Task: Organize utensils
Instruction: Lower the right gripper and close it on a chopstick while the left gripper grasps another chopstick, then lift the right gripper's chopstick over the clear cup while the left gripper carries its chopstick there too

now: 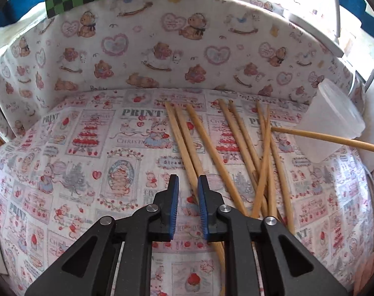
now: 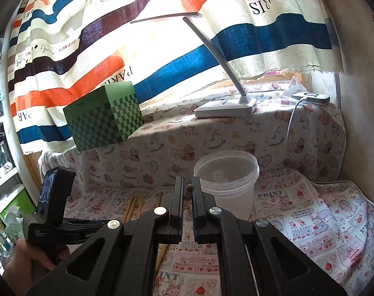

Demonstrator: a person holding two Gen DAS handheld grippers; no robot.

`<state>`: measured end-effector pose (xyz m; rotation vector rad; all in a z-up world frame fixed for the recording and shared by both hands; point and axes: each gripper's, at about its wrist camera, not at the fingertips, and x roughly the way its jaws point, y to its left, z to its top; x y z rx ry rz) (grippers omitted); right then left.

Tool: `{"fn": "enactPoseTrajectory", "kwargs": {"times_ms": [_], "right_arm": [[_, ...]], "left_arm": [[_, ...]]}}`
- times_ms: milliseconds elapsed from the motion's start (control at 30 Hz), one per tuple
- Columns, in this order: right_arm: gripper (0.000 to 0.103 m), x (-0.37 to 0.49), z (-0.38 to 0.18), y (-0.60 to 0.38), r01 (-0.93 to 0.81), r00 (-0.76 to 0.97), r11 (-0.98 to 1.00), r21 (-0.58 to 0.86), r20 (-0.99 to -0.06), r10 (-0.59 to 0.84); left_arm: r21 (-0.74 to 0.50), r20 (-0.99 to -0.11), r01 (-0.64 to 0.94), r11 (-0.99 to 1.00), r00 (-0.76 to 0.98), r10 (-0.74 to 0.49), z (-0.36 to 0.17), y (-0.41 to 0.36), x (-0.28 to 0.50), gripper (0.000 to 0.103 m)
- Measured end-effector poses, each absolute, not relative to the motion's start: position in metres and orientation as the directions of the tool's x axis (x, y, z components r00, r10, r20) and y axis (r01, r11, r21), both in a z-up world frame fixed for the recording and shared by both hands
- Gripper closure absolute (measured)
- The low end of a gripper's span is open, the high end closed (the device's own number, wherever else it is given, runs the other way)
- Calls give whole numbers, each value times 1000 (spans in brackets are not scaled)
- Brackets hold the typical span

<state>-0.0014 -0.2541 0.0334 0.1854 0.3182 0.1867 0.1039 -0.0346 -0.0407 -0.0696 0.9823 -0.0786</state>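
While the right gripper, jaws pinching one chopstick, nears the seemingly empty cup, the left gripper waits, jaws spread, over the chopsticks on the tabletop.

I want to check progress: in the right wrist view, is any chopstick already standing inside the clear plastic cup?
No, the clear plastic cup looks empty, and the right gripper holds a chopstick in front of it.

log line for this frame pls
task: organize utensils | right gripper: shut on chopstick, near cup | left gripper: open over loose chopsticks | cup: empty
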Motion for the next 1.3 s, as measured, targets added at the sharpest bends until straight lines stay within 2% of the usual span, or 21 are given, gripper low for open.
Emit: {"fn": "enactPoseTrajectory", "kwargs": {"times_ms": [133,267,433,533,700,867,900,1000,1067,1167,1200,1300], "right_arm": [[96,2,30,-253,-140,933,971,195,-303,196],[96,4,29,-254,-141,930,969,200,-308,199],[96,5,29,-256,-136,930,970,201,-311,195],[96,6,29,-259,-128,931,969,211,-310,191],[96,7,30,-260,-126,930,968,216,-315,191],[96,6,30,-258,-124,930,969,214,-316,189],[96,6,30,-258,-125,929,969,212,-316,190],[97,7,30,-258,-123,929,970,211,-320,188],[96,7,30,-259,-121,929,969,215,-320,187],[96,10,29,-263,-110,928,969,221,-328,180],[96,11,29,-264,-109,926,968,227,-331,182],[96,12,30,-267,-110,924,965,237,-333,187]], "left_arm": [[-121,-813,-32,992,577,-80,-31,-23,127,88],[-46,-809,-72,996,588,5,-22,-16,159,88],[-77,-847,-37,996,530,-46,-28,-20,186,88],[5,-870,-71,997,492,39,-34,-24,199,88],[-53,-872,-90,995,490,-2,-32,-15,202,88],[68,-856,-50,996,510,84,-32,-33,199,88],[81,-857,-56,995,505,98,-34,-36,200,85],[-78,-867,-101,992,499,-17,-35,-20,202,77],[-109,-867,-116,987,497,-38,-34,-13,202,80],[-36,-874,-74,997,485,4,-31,-19,202,94],[-44,-875,-69,997,484,-5,-33,-22,200,95],[-158,-875,-79,984,473,-102,-29,-5,191,97]]}}
